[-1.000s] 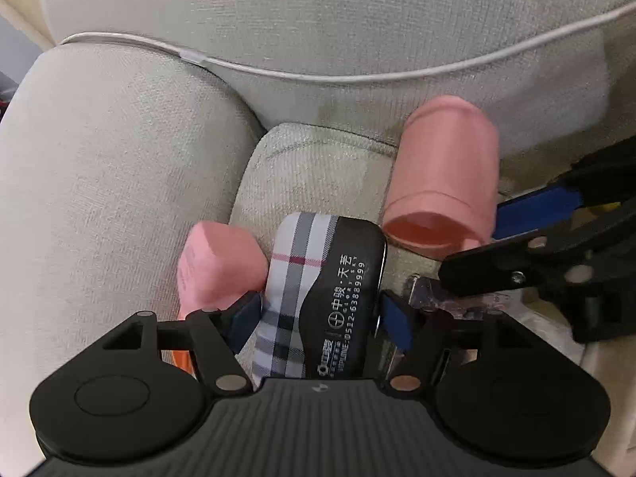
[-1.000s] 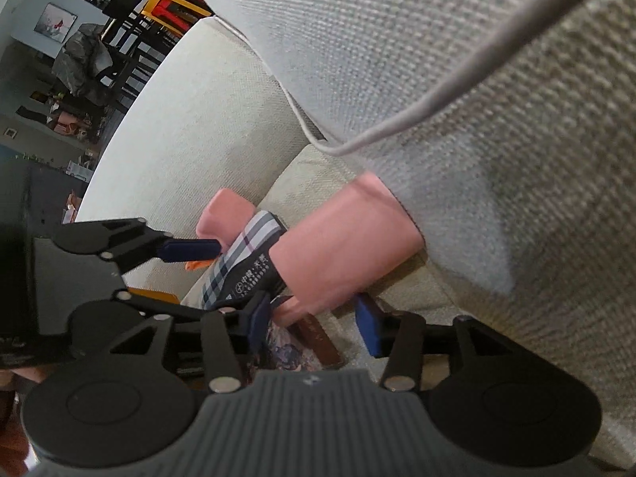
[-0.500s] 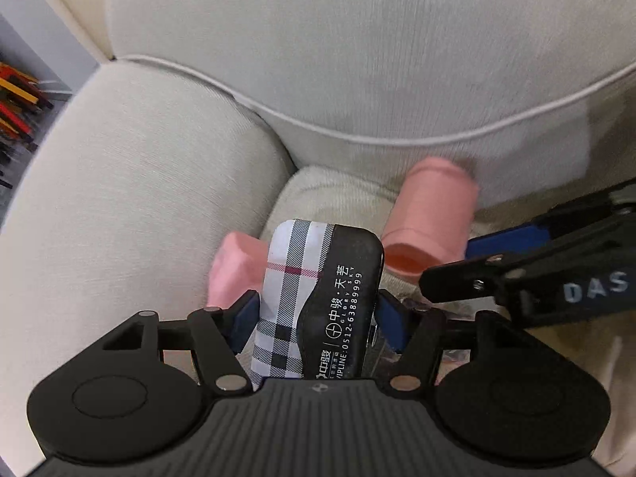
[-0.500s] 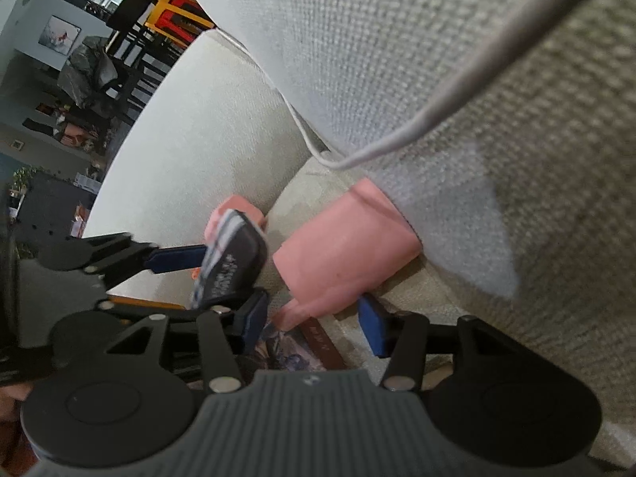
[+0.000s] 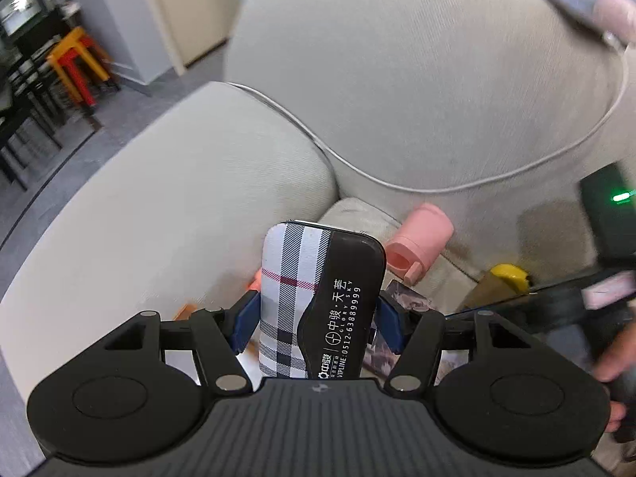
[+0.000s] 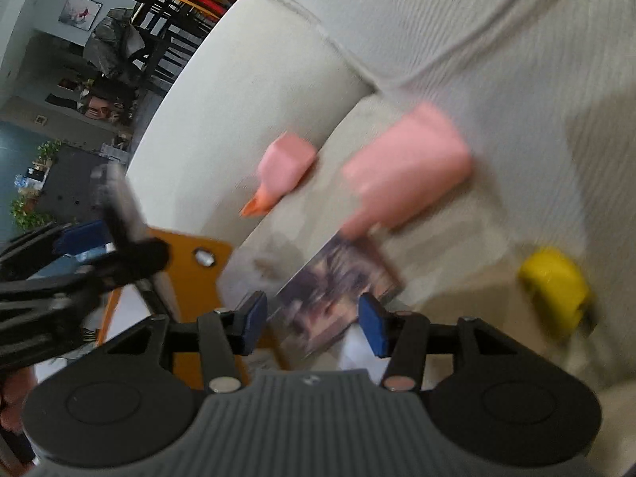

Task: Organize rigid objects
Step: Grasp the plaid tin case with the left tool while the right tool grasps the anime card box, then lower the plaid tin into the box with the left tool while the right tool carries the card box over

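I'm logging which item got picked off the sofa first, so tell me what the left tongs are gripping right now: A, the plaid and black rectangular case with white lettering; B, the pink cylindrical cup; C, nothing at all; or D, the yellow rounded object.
A: the left tongs have both blue pads pressed on the sides of the plaid and black rectangular case, held above the beige fabric sofa.

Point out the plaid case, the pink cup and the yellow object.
plaid case (image 5: 318,302): left wrist view, middle of its front face.
pink cup (image 5: 423,238): left wrist view, its side wall.
yellow object (image 6: 554,284): right wrist view, its blurred middle.
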Motion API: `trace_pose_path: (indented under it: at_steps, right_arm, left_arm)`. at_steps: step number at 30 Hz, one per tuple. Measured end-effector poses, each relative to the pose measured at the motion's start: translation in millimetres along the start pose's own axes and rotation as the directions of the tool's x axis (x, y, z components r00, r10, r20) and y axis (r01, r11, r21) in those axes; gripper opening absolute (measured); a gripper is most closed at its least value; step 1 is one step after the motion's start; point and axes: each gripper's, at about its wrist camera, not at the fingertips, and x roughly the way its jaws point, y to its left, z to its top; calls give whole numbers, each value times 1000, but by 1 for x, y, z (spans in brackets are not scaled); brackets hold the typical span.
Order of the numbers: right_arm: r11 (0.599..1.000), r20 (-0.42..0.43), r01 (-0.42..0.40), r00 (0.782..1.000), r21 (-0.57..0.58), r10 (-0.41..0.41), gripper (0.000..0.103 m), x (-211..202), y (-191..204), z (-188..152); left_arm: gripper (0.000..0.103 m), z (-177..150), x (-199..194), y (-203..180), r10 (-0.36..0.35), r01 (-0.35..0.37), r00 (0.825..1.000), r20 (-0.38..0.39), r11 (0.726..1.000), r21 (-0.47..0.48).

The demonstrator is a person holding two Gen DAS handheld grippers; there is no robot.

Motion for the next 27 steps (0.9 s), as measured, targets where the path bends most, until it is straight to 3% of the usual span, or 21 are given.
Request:
trace_pose_path:
  at_steps: [3, 7, 12, 19, 23, 27]
  right_arm:
    - [995, -13, 78, 997, 62, -77, 54, 9, 0, -4]
    - [979, -12, 102, 995, 175, -101, 62, 18, -6, 1]
    - [970, 47, 180, 981, 163, -189, 68, 27, 12, 11]
    - [956, 61, 290, 954, 41, -292, 69, 53, 43, 15]
    - [914, 71, 391, 920, -109, -385, 71, 70, 62, 4]
    - [892, 92, 429, 903, -143, -420, 70, 78, 63, 6]
  left_arm:
    - [71, -18, -20, 11, 17, -15, 999, 34, 998, -56]
    - [71, -50, -38, 28, 59, -52, 997, 44, 988, -143]
    - [71, -86, -39, 52, 117, -115, 993, -8, 961, -251]
    - [71, -122, -29, 89, 113, -134, 991, -74, 904, -407]
    - [71, -144, -23, 107, 98, -137, 990, -106, 868, -477]
    - [71, -159, -12, 119, 69, -130, 989, -133, 835, -534]
